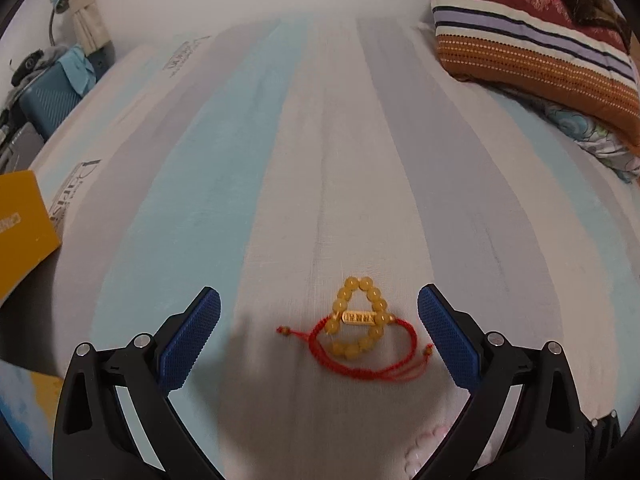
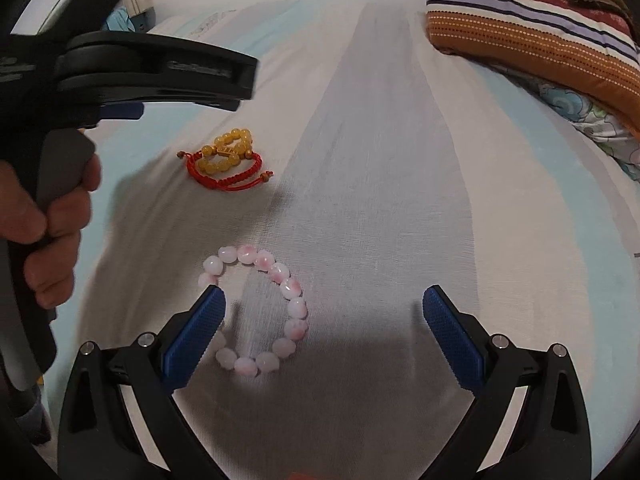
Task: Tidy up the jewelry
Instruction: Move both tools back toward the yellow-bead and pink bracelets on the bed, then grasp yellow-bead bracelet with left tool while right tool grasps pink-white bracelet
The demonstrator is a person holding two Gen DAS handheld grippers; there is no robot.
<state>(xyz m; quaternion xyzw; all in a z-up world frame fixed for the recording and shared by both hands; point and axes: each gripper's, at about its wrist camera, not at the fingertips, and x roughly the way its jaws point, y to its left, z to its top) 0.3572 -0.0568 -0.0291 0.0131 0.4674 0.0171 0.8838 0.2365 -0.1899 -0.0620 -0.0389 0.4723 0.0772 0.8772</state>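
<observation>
A yellow bead bracelet lies on the striped bed sheet, overlapping a red cord bracelet with a gold tag. My left gripper hovers open just short of them, its blue pads spread to either side. In the right wrist view the same yellow bracelet and red cord bracelet lie farther back on the left. A pink and white bead bracelet rests close in front, partly behind the left fingertip. My right gripper is open above the sheet, touching nothing.
A folded striped quilt sits at the back right of the bed. A yellow box lies off the left edge, with a blue case beyond. A hand holds the left gripper's handle at the left of the right wrist view.
</observation>
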